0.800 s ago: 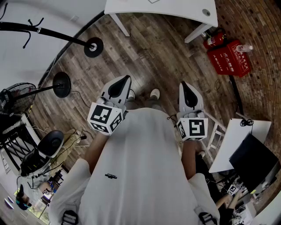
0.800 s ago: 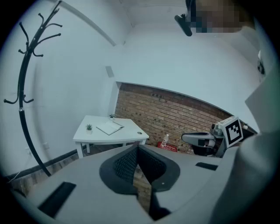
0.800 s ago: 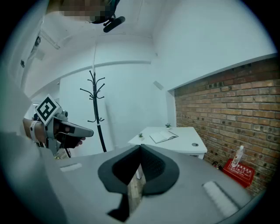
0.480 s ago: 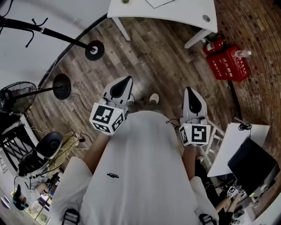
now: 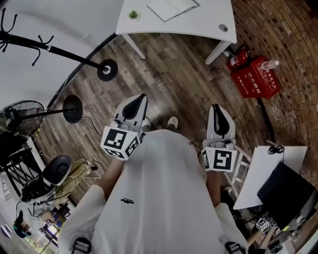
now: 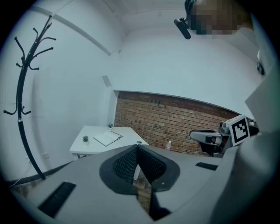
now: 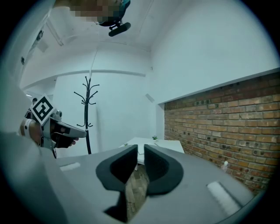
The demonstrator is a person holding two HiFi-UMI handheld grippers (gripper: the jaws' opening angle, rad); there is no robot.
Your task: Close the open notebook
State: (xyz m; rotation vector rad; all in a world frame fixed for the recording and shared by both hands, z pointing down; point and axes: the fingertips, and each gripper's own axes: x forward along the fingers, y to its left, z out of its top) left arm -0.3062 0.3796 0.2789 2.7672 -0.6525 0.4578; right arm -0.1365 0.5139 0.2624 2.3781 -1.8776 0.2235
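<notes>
**Left side.** A coat stand (image 5: pixel 50 47) stands ahead of the left tongs (image 5: pixel 141 97) and off to their outer side, well apart. The left tongs are held low in front of the person. Their own view shows the jaws brought together at the tips with nothing between them.

**Centre.** The white table (image 5: pixel 201 27) stands well ahead of both tongs, across a stretch of wooden floor (image 5: pixel 174 74). The notebook (image 5: pixel 171 7) lies open and flat on it, roughly between the lines of the two tongs, with a small plant (image 5: pixel 132 14) near it on the left tongs' side. In the left gripper view the notebook (image 6: pixel 107 138) sits beyond the jaw tips and a little to their left. Nothing touches it.

**Right side.** The right tongs (image 5: pixel 215 109) are level with the left pair, jaws together and empty. The table appears straight past their tips. A red box (image 5: pixel 256 74) and a fire extinguisher (image 5: pixel 238 55) lie ahead and to their outer side.

**Assessment.** The step in hand appears to be the approach, and closing has not begun. The next move calls for coming up to the table edge. One pair must then get a tip under the free edge of one open half, or part its jaws to pinch that edge. It would then swing that half over onto the other. The second pair may be needed to steady the notebook against sliding.
</notes>
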